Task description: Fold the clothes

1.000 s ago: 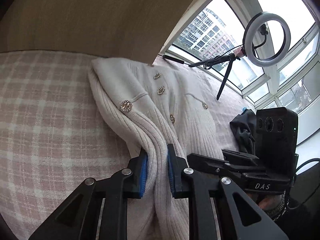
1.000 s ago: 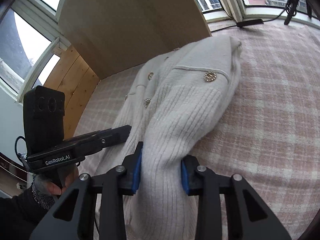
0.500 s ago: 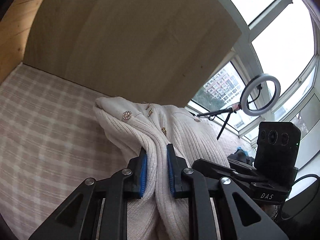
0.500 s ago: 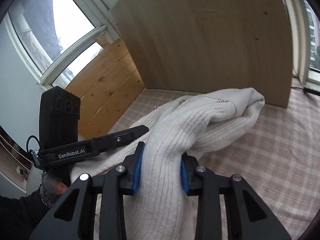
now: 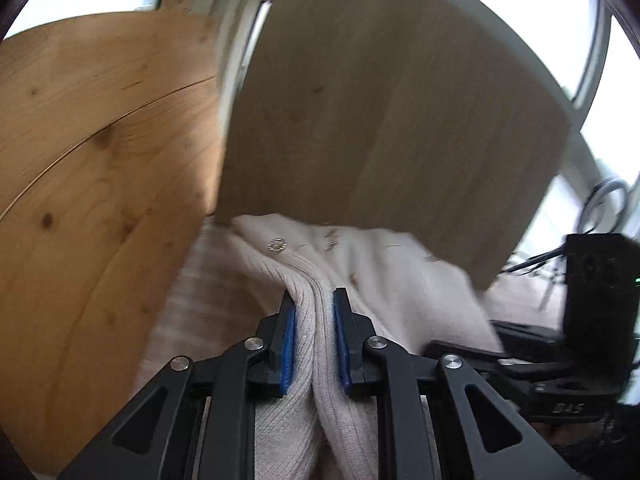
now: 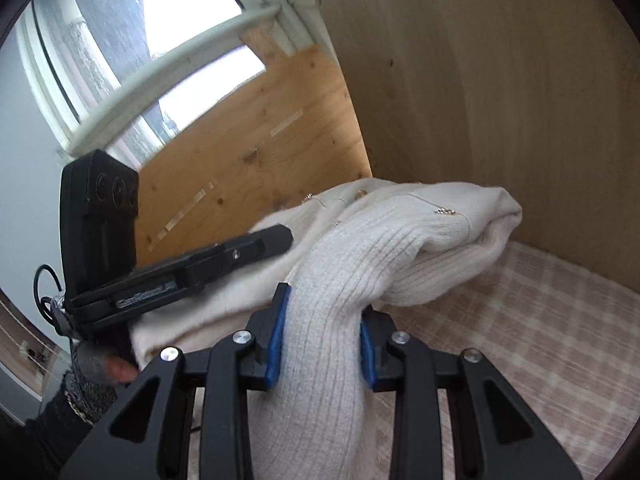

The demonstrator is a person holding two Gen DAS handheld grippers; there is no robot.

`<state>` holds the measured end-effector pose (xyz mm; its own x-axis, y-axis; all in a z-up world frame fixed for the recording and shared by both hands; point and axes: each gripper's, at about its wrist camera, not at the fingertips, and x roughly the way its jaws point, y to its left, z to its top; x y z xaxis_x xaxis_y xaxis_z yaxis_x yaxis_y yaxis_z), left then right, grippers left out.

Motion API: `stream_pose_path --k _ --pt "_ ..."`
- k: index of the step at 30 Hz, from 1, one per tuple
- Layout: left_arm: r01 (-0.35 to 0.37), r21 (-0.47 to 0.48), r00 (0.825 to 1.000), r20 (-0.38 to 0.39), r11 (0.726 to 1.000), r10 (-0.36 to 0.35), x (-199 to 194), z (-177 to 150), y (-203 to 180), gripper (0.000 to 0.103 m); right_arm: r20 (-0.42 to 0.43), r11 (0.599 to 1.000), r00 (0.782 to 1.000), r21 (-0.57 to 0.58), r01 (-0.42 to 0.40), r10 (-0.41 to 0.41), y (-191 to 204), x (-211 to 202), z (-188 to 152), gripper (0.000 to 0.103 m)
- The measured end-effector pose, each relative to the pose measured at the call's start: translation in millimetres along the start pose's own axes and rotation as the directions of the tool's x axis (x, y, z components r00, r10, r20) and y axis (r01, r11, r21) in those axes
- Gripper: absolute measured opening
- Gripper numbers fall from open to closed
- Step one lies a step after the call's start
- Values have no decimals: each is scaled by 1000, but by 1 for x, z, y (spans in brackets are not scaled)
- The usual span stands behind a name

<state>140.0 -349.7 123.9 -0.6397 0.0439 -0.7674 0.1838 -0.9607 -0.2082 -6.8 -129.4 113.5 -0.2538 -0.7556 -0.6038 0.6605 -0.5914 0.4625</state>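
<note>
A cream ribbed knit cardigan (image 5: 352,256) with small jewelled buttons hangs lifted between both grippers. My left gripper (image 5: 314,340) is shut on a bunched ribbed part of it. My right gripper (image 6: 322,340) is shut on another ribbed part of the cardigan (image 6: 400,232). The far folded end reaches toward the wooden boards. The left gripper also shows in the right wrist view (image 6: 208,264) at the cardigan's left side, and the right gripper shows in the left wrist view (image 5: 560,352) at lower right.
A pink plaid cloth (image 6: 540,320) covers the surface below. A pale wooden board (image 5: 380,100) stands upright behind the cardigan, and a knotty pine board (image 5: 88,180) stands to the left. Windows (image 6: 120,40) are behind. A ring light (image 5: 604,200) is at the right.
Both grippers have lifted the cardigan up off the plaid cloth and tilted upward; the boards and windows now fill the views. Both grips stay shut on the knit.
</note>
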Motion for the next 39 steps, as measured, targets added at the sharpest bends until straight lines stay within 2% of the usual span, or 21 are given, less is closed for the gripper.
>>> stream_pose_path --k 1,3,4,8,10,11,13,16,18,20,23,25,29,31,32,34,37,39 --pt "-65 -43 996 -64 997 62 13 -9 17 12 -88 999 996 29 33 -30 -8 18 -9 30" --pt "-35 -121 996 -90 992 25 17 -27 42 12 -283 991 958 108 79 -46 -27 41 -35 30" --pt "-32 -129 996 -85 991 21 14 -34 48 12 -319 988 947 133 84 -38 -34 41 -47 30" --pt "38 -102 999 -25 994 -40 -7 -48 45 12 -246 988 968 127 85 -52 -33 3 -56 30" --pt "47 -54 999 -12 997 -47 -9 -50 33 12 -180 993 983 99 62 -43 -24 -8 -48 30" --pt "44 -42 999 -21 998 -45 -5 -51 30 12 -173 996 984 75 45 -32 -19 -8 -45 30" --pt "51 -57 996 -68 997 -55 9 -54 28 12 -191 999 981 41 30 -21 -9 1 -45 30" --pt "39 -77 991 -127 996 -49 31 -62 33 14 -261 1000 965 23 21 -14 -2 22 -60 30" --pt "31 -74 992 -121 997 -39 34 -65 35 15 -293 999 956 16 29 -23 -3 32 -71 30" --pt "17 -70 991 -130 997 -26 35 -63 37 17 -280 999 960 16 36 -30 -5 34 -78 30" --pt "-16 -87 990 -141 996 4 27 -60 37 16 -315 998 949 49 48 -30 -8 28 -73 30" --pt "-11 -83 992 -126 996 1 11 -60 30 15 -299 996 953 57 62 -42 -9 7 -69 30" --pt "60 -10 996 -70 998 -61 -31 -77 -2 17 -167 993 984 88 76 -61 -20 -77 -75 31" --pt "105 25 992 -68 994 -103 -46 -86 -24 18 -115 986 988 119 121 -107 -32 -121 -87 31" --pt "122 43 991 -69 992 -118 -53 -91 -35 19 -98 979 985 131 156 -143 -37 -141 -96 31" --pt "140 80 988 -69 987 -135 -64 -101 -61 31 -82 960 971 155 235 -224 -46 -175 -112 32" --pt "187 93 981 -76 978 -180 -81 -114 -96 42 -75 908 934 221 356 -348 -60 -218 -140 39" --pt "194 98 980 -74 976 -187 -91 -123 -117 49 -72 875 913 262 406 -402 -62 -238 -158 40"
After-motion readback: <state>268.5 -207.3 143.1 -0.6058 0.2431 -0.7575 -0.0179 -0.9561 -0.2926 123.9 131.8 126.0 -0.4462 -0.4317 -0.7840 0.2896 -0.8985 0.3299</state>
